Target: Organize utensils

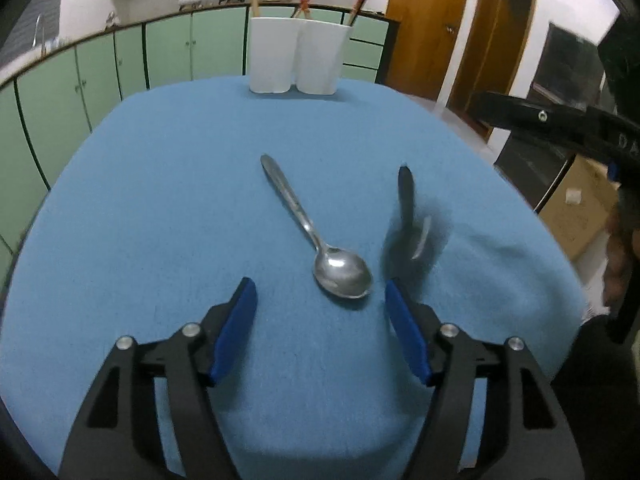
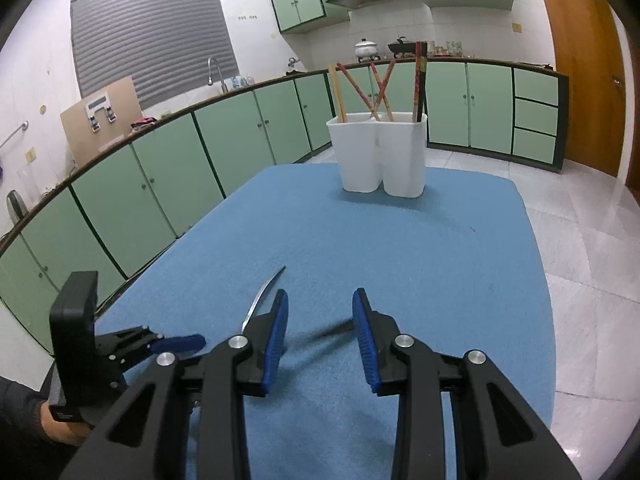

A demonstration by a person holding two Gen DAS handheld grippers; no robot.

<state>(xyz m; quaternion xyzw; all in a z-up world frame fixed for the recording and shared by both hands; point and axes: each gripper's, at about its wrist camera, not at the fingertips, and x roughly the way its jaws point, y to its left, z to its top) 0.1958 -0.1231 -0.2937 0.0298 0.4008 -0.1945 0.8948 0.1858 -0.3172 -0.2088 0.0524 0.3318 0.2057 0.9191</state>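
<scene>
The left hand-held gripper [image 1: 320,316] is hanging wide and empty over the steel spoon [image 1: 316,240] lying on the blue-clothed desk [image 1: 160,200]; the right hand-held gripper [image 2: 320,340], half-open, is seemingly holding nothing. Next move: closing on the spoon for the white holder [image 1: 298,56].

The table [image 1: 160,200] wears a plain mid-blue cloth, slightly fuzzy, with no pattern. On it lies a shiny silver spoon [image 1: 316,236], and beside it a blurred utensil [image 1: 406,208], dark grey to black with a pale silvery edge. The twin holder [image 2: 380,152] at the far side is plain white; the chopsticks [image 2: 380,88] in it are red with speckled markings, one pair pale wood, another dark with red. The left gripper [image 1: 320,320] and the right gripper [image 2: 320,340] are both matte black with bright blue pads and small silver pins. The cabinets [image 2: 160,184] behind are mint green, edged in dark green.
</scene>
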